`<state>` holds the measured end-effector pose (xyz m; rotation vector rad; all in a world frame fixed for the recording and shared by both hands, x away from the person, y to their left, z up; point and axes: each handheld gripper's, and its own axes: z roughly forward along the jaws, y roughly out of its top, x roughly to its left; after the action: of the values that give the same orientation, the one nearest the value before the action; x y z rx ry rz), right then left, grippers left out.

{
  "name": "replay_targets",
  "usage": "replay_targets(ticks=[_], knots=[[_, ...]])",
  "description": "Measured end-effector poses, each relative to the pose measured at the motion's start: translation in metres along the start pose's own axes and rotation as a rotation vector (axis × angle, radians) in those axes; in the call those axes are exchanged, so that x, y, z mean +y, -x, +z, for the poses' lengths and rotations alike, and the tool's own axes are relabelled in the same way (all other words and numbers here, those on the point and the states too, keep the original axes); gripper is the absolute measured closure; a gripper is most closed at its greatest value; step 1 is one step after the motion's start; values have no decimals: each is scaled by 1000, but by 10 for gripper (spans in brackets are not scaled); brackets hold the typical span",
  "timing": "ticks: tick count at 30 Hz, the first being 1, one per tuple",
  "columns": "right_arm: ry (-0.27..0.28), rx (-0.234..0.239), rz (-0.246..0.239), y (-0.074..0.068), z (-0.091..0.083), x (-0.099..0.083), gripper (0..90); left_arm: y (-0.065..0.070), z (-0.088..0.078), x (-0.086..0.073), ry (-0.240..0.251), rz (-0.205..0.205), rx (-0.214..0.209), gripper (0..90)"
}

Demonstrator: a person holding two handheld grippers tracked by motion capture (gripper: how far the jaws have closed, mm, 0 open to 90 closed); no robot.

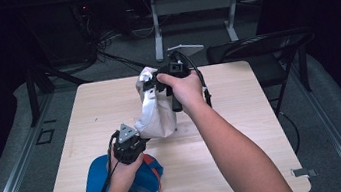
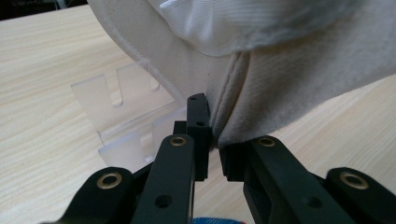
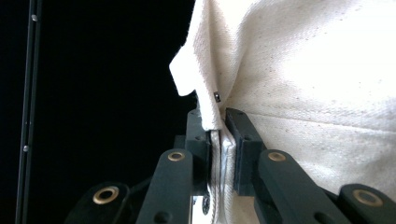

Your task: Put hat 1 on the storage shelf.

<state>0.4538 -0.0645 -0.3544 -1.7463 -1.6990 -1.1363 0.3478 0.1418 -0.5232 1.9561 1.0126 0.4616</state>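
I have the cream-white cotton cap point(image 1: 154, 109) lifted off the pale wooden bench point(image 1: 228, 158), stretched between both tools. The right gripper point(image 3: 218, 126) holds its upper edge at the far side, jaws clamped tight on a doubled seam of cloth. The left gripper point(image 2: 214, 140) sits at the cap's lower edge nearer me, and its jaws are pinched on a small fold where the stiff brim meets the soft crown. From the left gripper view that bite looks thin: the cloth enters at the very tips of the pads.

My worry is that lower hold. If I pull the two tools apart to open or straighten the cap, the fold could slide out of the left jaws, and the cap would swing from the right gripper alone and twist.

The second risk is the clear, slotted acrylic stand point(image 2: 122, 116) just behind the hanging cap on the bench. It looks light; a swinging brim or a low sweep of my left tool could knock it over or push it out of place.

The blue cap with orange trim point(image 1: 135, 181) lies under my left hand point(image 1: 128, 173), near the front edge, and a dropped wrist could drag it.
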Motion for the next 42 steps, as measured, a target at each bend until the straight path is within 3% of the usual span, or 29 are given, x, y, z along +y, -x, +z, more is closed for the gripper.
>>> replay_targets(ticks=[3, 5, 7, 11, 16, 19, 21, 25, 32, 36, 42], knots=[[0, -7, 5, 4, 5, -1, 804, 0, 3, -3, 1, 0, 0, 851], [-7, -19, 3, 7, 7, -1, 803, -1, 7, -6, -37, 11, 5, 851], [-14, -56, -5, 9, 9, -2, 803, -3, 8, -10, -22, 14, 2, 852], [-9, -48, 5, 14, 10, -2, 802, -1, 8, -9, -22, 30, 12, 844], [9, -55, -12, 13, 4, -1, 770, -2, -3, -7, -6, 17, -9, 716], [19, -39, -35, 15, -8, -2, 692, -4, -14, -8, 6, 8, -14, 627], [20, -39, -33, 14, -9, -3, 687, -6, -20, -8, 5, 1, -21, 613], [21, -59, -75, 13, -21, -9, 669, -8, -34, -12, 13, -4, -25, 579], [58, -85, -155, 19, -48, -29, 651, -19, -55, -23, -5, 1, 13, 554], [61, -108, -194, 26, -54, -44, 651, -30, -64, -32, -19, -33, 40, 541], [62, -116, -243, 39, -58, -66, 632, -43, -77, -41, -22, -50, 63, 527]])
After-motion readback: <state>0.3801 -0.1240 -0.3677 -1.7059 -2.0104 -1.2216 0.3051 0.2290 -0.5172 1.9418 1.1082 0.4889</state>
